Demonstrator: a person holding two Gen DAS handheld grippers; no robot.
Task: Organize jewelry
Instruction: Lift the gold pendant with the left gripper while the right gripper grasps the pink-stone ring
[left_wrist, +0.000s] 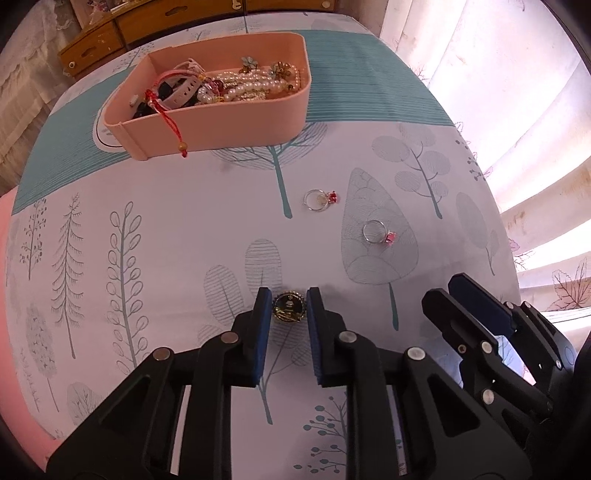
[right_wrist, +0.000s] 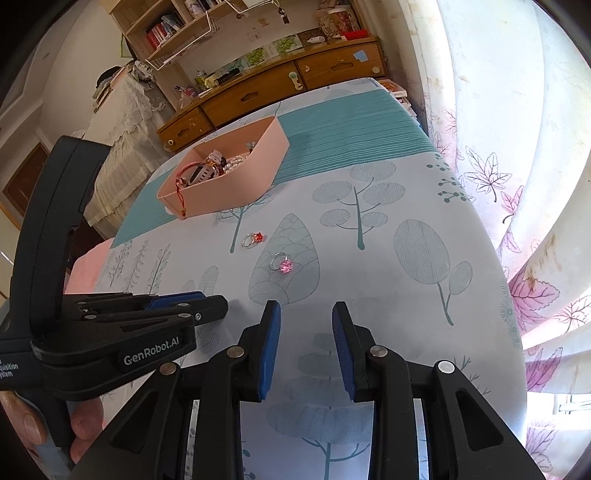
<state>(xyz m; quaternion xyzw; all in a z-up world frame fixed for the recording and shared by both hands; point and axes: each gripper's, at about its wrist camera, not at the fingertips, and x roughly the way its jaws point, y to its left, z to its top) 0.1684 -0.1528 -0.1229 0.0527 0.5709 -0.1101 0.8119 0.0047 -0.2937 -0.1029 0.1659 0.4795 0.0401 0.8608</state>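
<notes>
Left gripper (left_wrist: 288, 312) clamps a dark round gold-rimmed trinket (left_wrist: 289, 309), its detail unclear; right gripper (right_wrist: 306, 321) gapes empty over the bed (right_wrist: 388, 295).

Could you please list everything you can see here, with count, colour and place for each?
Storage box: one, pink, far end of the bed, holding pearls, a watch strap and a red cord.
Rings: two silver, loose on the sheet; red-stone ring nearer the box, pink-stone ring nearer the grippers.
Round brooch: one, gold and dark, on the sheet between the left jaws.
Bedsheet: one, white with a tree print and a teal band.
Drawers: wooden, behind the bed.
Curtain: pale with pink leaves, beside the bed.
Left gripper: black, blue pads, jaws closed on the brooch.
Right gripper: jaws open, empty.
</notes>
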